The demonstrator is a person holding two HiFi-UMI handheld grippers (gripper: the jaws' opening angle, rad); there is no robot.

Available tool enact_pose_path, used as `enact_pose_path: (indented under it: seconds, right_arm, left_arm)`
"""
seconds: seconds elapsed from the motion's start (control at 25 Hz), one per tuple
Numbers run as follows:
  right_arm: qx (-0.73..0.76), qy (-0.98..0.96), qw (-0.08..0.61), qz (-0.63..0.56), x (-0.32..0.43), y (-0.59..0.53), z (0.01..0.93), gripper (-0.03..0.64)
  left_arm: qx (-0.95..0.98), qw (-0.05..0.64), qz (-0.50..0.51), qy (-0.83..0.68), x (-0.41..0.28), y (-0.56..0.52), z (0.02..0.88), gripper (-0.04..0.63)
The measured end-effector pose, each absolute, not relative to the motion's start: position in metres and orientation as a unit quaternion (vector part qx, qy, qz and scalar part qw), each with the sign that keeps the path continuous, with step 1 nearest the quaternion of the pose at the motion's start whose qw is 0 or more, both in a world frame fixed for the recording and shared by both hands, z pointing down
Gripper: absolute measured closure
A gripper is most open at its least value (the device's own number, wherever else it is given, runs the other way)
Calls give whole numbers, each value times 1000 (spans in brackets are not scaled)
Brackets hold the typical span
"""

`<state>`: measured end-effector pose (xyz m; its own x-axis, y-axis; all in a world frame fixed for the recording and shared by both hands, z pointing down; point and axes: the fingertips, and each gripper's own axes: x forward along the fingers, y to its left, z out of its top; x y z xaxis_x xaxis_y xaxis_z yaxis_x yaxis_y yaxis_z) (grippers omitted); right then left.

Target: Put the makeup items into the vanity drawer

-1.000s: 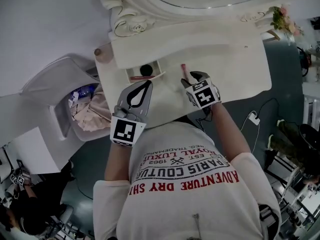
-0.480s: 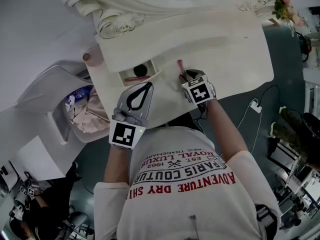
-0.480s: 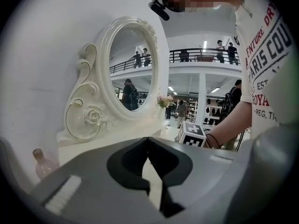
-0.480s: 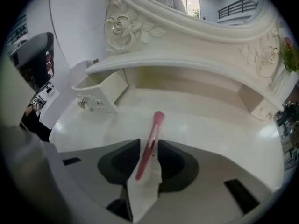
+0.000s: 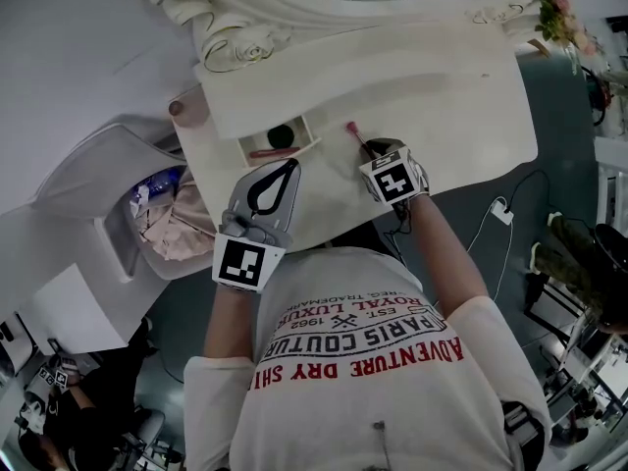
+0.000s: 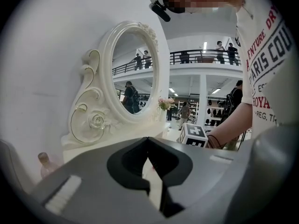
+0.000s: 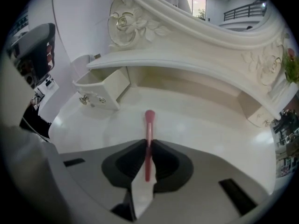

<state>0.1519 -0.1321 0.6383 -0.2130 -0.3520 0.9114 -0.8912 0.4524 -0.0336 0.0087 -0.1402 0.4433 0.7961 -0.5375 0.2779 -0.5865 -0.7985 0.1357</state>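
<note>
Right gripper (image 7: 149,141): my jaws have just been closing and now pinch the slim pink makeup brush (image 7: 149,125) by its handle.
Brush: its head pokes past my tips over the glossy white vanity top (image 7: 201,125).
Small white vanity drawer (image 7: 105,90): open, left of the brush, apart from it.
Left gripper (image 6: 148,139): tips together, nothing held.

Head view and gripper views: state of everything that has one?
vanity drawer: open, items inside.
pink makeup brush: clamped in the right hand-held gripper.
right hand-held gripper: jaws have just been closing, now shut on the pink makeup brush.
left hand-held gripper: shut, empty.
</note>
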Motion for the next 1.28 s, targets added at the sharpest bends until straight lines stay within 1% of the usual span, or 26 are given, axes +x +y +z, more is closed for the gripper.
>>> enact_pose_path:
  seconds: [0.2,0.36,0.68,0.8,1.16,1.28]
  right_arm:
    - [441,-737,430,279,142,-140,608,566]
    - [433,-760,418,246,131,-155,580,566]
    - [375,-810,409,192,81,-171,543,566]
    - [343,-828,408,173,57,-175,537,566]
    - [236,-866,418,139,-15,-171,545,566]
    - [206,-870,432,121,-30,-170,550,566]
  left_arm:
    - [938,112,96,-314,0,-140,430,586]
    - [933,100,88,-334,-9,-139,420,586]
    - [915,84,78,-386,-39,-133,403,586]
    - [906,78,75,-409,-55,-129,402,586]
    - [869,95,75,-480,-103,-119,404,586]
    - [858,98,77,-499,-114,-115,407,586]
